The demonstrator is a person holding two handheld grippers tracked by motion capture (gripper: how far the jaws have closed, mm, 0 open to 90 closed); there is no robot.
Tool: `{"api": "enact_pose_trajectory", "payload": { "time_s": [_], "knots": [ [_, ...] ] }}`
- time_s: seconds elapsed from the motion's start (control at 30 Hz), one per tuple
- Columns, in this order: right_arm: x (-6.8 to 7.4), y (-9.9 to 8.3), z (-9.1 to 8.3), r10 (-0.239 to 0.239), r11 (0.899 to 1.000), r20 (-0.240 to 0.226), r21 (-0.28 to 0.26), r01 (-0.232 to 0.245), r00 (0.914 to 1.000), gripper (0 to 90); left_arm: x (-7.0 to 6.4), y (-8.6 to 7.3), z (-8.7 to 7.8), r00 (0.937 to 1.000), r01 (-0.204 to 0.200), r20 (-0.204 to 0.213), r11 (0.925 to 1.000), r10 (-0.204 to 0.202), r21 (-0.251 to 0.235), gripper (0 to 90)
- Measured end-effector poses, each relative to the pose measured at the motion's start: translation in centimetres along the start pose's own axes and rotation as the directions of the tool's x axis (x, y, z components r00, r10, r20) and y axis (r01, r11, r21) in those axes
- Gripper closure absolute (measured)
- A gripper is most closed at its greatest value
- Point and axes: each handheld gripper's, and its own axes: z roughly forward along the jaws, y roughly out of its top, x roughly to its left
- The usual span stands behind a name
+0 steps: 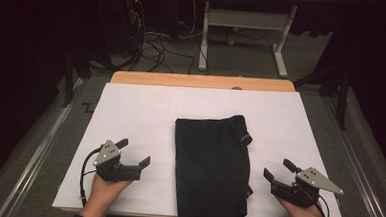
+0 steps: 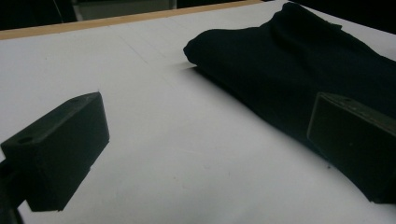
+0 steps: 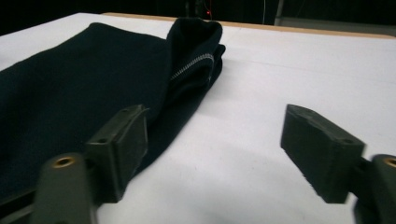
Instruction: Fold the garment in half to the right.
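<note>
A folded black garment [image 1: 211, 167] lies in the middle of the white table sheet [image 1: 130, 115], reaching the near edge. A zipper runs along the garment's [image 3: 84, 79] far right fold. My left gripper [image 1: 133, 153] rests open on the sheet left of the garment [image 2: 289, 60], its jaws apart with nothing between them. My right gripper [image 1: 279, 169] rests open to the right of the garment, one jaw close by the cloth edge, nothing held. In the left gripper view my gripper [image 2: 205, 140] has its right jaw in front of the cloth. In the right gripper view my gripper [image 3: 215, 149] spans bare sheet.
The white sheet covers a wooden table whose far edge [image 1: 202, 81] shows. Beyond it stand a white table frame [image 1: 245, 36] and loose cables [image 1: 154, 44] on grey carpet. Metal rails [image 1: 38, 155] run along both sides of the table.
</note>
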Motion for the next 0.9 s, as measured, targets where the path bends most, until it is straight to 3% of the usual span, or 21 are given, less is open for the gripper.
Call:
{"api": "enact_pose_trajectory", "payload": {
  "time_s": [0.23,0.33,0.53,0.9],
  "knots": [
    [0.4,0.5,0.0,0.003,1.0,-0.012,-0.03,-0.003,0.9999,11.2,0.1,0.0,-0.1,1.0,0.005,0.001,0.9999,-0.005,-0.01,0.0],
    [0.5,0.8,-0.3,0.013,0.999,-0.017,-0.048,-0.014,0.9998,0.0,0.1,0.0,-0.3,1.0,0.005,0.0,0.9998,-0.005,-0.018,0.0],
    [0.4,0.9,-0.9,0.001,0.998,-0.03,-0.07,-0.003,0.9995,0.0,0.3,0.1,-0.6,0.9999,0.012,-0.004,0.9994,-0.012,-0.032,0.0],
    [0.0,0.6,-0.9,-0.003,0.997,-0.005,-0.075,0.003,1.0,0.0,0.5,0.0,-0.5,0.9999,0.013,0.0,0.9994,-0.013,-0.033,0.0]
  ]
}}
